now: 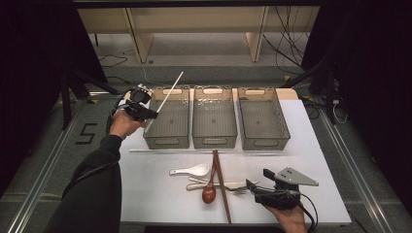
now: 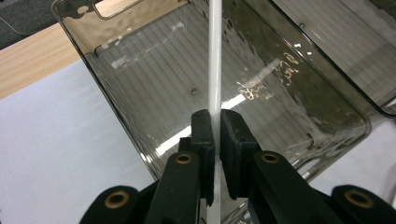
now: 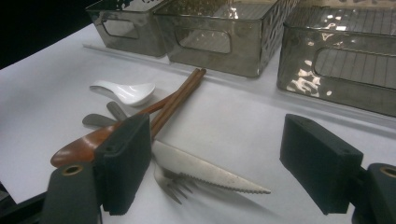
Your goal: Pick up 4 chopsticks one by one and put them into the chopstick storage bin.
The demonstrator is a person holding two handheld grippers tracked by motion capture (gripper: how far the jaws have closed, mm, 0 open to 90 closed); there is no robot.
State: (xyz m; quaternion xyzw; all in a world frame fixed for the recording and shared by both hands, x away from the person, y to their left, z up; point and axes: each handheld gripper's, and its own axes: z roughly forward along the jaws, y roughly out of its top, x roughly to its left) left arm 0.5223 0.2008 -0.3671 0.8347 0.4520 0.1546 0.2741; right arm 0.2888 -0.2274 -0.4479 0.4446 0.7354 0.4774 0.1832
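White chopstick [image 2: 215,70] is clamped in the left gripper [image 2: 215,133], slanting over the leftmost bin [image 1: 167,138], which looks empty. Right gripper [image 3: 219,163] hangs open above the knife [image 3: 205,170]; remaining cutlery awaits sorting.

Three bins [image 1: 214,121] are set side by side at the table's [image 1: 320,160] far half. Before them a spoon [image 1: 190,170], chopsticks [image 1: 221,187], knife [image 3: 205,171] and fork [image 3: 172,183] are piled.

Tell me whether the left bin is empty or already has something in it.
Empty: the left bin shows only its bare ribbed floor; the white chopstick is above it, clamped in the left tool.
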